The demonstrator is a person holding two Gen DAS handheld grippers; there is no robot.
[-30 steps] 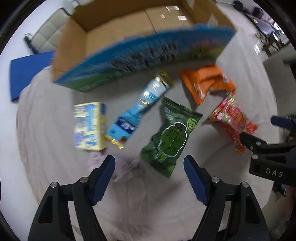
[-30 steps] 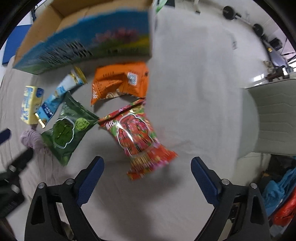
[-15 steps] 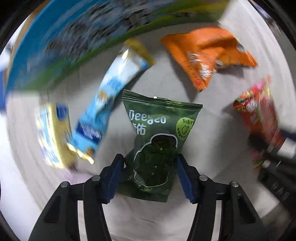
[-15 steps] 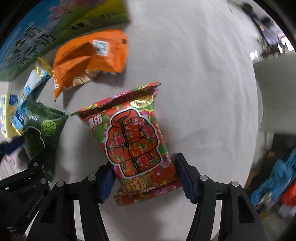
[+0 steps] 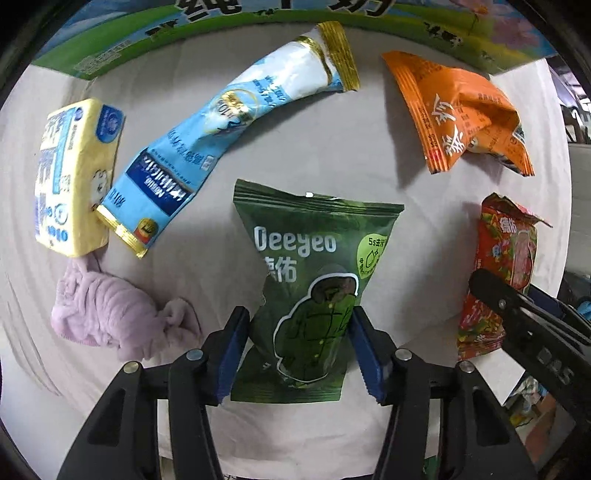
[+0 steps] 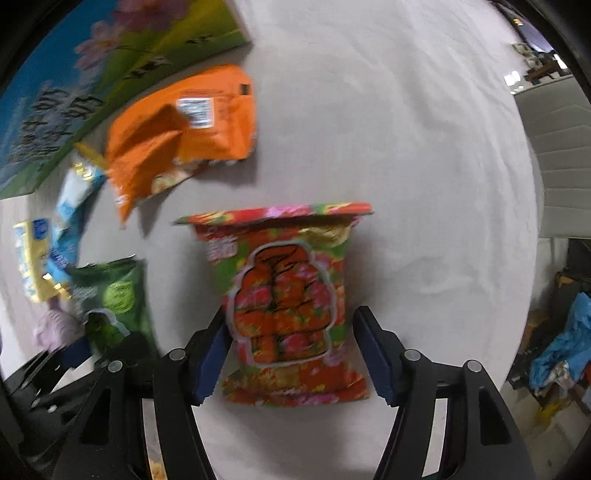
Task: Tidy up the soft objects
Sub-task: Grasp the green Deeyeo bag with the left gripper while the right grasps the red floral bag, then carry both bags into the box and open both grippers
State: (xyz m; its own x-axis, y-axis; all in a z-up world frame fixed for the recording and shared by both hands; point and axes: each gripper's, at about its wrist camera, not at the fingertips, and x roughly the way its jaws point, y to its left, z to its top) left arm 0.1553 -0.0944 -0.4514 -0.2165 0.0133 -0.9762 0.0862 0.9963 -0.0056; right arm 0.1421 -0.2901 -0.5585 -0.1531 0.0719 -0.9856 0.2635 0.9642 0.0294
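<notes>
Premises appear to be a lived-in indoor room, likely a home or informal workspace; which one cannot be settled. Evidence: a surface draped in a pale cloth [image 6: 388,129] carries consumer packets and a printed carton [image 5: 295,26]. A padded pale chair [image 6: 557,166] stands at the right edge. Heaped fabrics and clutter [image 6: 561,343] lie on the floor beyond it.
</notes>
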